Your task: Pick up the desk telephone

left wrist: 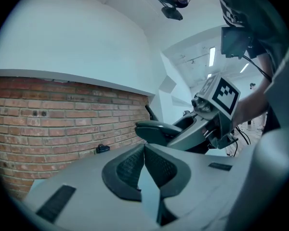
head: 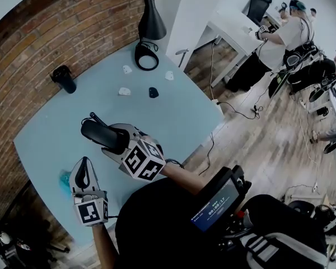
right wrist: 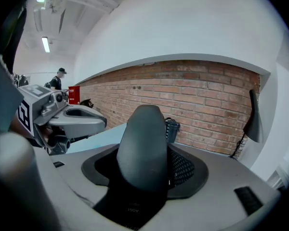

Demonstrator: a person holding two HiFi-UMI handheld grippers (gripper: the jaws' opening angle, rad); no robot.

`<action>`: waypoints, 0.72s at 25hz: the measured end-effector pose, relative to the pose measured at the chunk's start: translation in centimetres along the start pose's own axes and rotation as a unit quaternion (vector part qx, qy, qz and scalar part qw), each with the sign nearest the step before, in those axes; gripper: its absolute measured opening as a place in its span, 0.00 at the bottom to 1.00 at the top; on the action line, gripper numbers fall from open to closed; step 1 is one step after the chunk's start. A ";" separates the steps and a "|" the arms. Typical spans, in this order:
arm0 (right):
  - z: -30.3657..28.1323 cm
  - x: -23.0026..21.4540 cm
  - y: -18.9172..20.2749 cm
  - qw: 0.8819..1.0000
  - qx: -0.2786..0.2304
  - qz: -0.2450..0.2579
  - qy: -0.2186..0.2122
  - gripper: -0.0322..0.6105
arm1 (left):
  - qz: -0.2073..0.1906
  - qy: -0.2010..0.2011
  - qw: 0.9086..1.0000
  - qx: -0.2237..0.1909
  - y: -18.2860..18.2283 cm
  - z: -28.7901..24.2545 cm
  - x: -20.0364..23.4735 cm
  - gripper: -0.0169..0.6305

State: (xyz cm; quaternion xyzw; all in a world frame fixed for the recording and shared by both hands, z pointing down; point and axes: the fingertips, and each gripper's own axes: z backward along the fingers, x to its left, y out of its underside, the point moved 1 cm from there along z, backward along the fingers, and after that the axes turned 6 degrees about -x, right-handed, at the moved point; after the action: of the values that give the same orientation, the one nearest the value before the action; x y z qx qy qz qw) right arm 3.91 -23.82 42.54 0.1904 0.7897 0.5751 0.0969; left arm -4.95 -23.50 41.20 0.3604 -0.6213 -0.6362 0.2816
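1. The telephone handset (head: 103, 134) is the only part of the desk telephone in view. It is black and hangs above the pale blue table (head: 173, 116), left of centre in the head view and not touching the surface. A short stretch of coiled cord (head: 96, 117) juts from its end at about 11 o'clock.
2. The right gripper (head: 119, 138) holds it. In the right gripper view the handset stands upright between the two wide-set jaws, which clamp its lower part.
3. The left gripper (head: 85, 175) sits at about 7 o'clock from the handset, just beside it and not touching. Its jaws meet at the tips with nothing between them.
4. No telephone base shows in any view, so I cannot tell whether one is attached or lies elsewhere.
5. On the table, a black cup (head: 63, 78) stands at 11 o'clock from the handset. A few small white pieces (head: 124, 91) and a small black piece (head: 153, 92) lie between 12 and 1 o'clock. The desk lamp (head: 151, 15) stands beyond them at 1 o'clock.
6. Judged from this, the pick-up is essentially done, with the handset gripped and airborne. What is left is at most keeping it steady, or bringing up a base if there is one.
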 end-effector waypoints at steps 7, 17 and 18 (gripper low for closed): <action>0.2 1.8 -0.5 0.999 -0.027 0.024 -0.020 0.48 | -0.015 0.004 1.000 -0.002 -0.2 0.8 -0.4 0.03; 0.3 2.4 1.3 0.998 -0.041 0.041 -0.022 0.48 | -0.022 0.013 1.000 0.009 1.5 0.5 -0.7 0.03; 0.2 2.5 1.6 0.998 -0.038 0.039 -0.024 0.48 | -0.021 0.015 1.000 0.011 1.8 0.5 -0.8 0.03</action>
State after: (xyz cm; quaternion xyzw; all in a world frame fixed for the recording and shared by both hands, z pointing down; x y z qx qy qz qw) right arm 2.05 -22.17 44.08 0.2312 0.7565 0.6035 0.1003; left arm -5.05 -22.66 43.03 0.3863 -0.6165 -0.6295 0.2729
